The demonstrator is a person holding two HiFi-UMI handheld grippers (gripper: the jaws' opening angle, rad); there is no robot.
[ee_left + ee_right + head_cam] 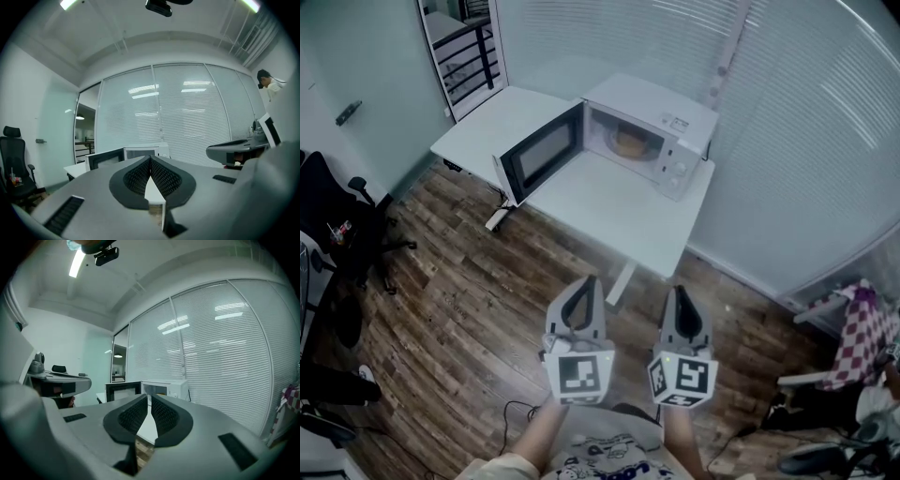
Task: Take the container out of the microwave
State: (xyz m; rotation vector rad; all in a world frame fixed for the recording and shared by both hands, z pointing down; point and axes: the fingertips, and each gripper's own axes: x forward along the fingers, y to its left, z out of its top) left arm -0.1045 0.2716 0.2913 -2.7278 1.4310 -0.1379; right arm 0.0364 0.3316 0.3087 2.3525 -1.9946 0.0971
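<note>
- Microwave [652, 136] sat on the white table [609, 206], hard against the blinds.
- Door [542, 150] was already swung wide to the left, so the opening step looked done.
- Container [628, 142] was inside the cavity: a yellowish, roundish shape on the cavity floor. Too small to tell whether it had a lid or handles.
- Left gripper [590, 281] was clenched, tips meeting, with nothing between the jaws.
- Right gripper [680, 291] was all but closed, only a slit at the tips, and also empty.
- Both were held side by side close to the person's body, over the wood floor [459, 300], well apart from the table. Both pointed level toward the microwave, which showed dead ahead in each gripper view.
- Progress, my read: early. Only the door was sorted. Nothing had touched the container.
- Left to do:
  - close the gap to the table
  - open the jaws
  - reach into the cavity
  - grip the container
  - bring it out past the door
- Watch item: the open door stuck out on the left, so the left gripper's path in looked tighter than the right's.
</note>
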